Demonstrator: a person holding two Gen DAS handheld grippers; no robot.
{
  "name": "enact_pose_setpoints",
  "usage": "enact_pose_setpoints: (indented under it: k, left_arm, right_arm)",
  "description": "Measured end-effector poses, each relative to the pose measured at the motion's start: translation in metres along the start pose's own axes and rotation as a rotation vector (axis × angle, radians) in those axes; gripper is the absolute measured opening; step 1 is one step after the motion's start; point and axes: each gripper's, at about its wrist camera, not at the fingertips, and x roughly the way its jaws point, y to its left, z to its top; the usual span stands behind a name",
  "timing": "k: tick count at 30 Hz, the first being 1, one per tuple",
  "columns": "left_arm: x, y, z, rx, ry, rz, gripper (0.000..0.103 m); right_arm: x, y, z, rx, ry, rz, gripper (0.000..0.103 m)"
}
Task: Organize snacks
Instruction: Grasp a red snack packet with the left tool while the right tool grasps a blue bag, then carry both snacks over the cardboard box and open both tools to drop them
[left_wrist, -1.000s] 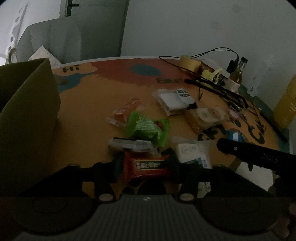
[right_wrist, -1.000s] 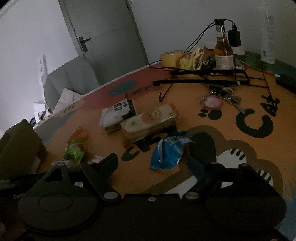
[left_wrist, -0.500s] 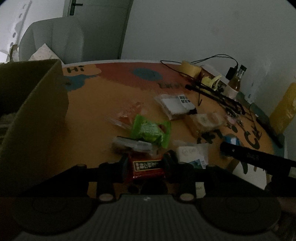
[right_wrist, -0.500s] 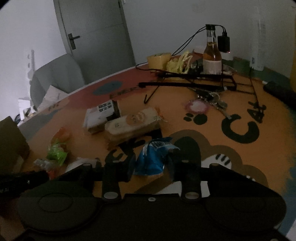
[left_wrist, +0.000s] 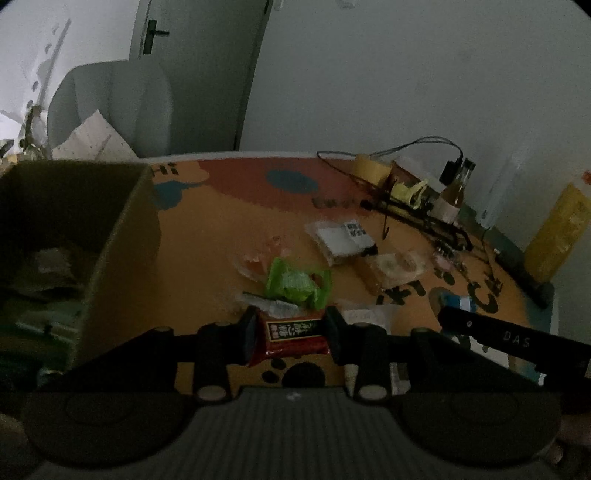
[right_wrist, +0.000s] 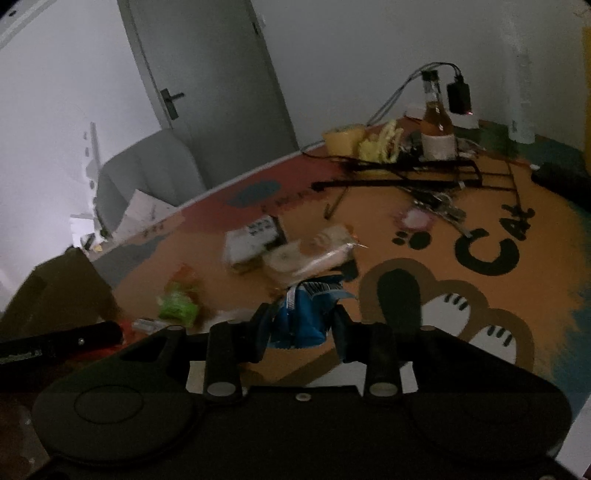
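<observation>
My left gripper (left_wrist: 290, 334) is shut on a red snack bar (left_wrist: 291, 336) and holds it above the table, right of the open cardboard box (left_wrist: 70, 236). My right gripper (right_wrist: 301, 325) is shut on a blue snack packet (right_wrist: 306, 314), lifted off the orange cat-print table (right_wrist: 461, 295). On the table lie a green packet (left_wrist: 297, 282), a clear orange-tinted packet (left_wrist: 255, 258), a white-and-black packet (left_wrist: 341, 240), a bread packet (left_wrist: 395, 267) and a white packet (left_wrist: 364, 317). The right gripper's finger (left_wrist: 509, 339) shows in the left wrist view.
A bottle (right_wrist: 436, 129), a tape roll (right_wrist: 341, 140), a black wire rack (right_wrist: 406, 177), keys (right_wrist: 436, 210) and cables crowd the far right of the table. A yellow bag (left_wrist: 557, 232) stands at the right edge. A grey chair (left_wrist: 110, 107) and a door stand behind.
Both grippers have risen with their snacks. The right gripper shut on the blue packet and lifted it. The left gripper moved toward the box, whose inside now shows.
</observation>
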Motion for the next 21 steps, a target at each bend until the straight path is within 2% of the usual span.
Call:
enact_pose_setpoints:
  k: [21]
  left_arm:
    - [-0.055, 0.024, 0.012, -0.011, -0.105, 0.032, 0.037]
  right_arm:
    - [-0.024, 0.054, 0.009, -0.042, -0.061, 0.117, 0.033]
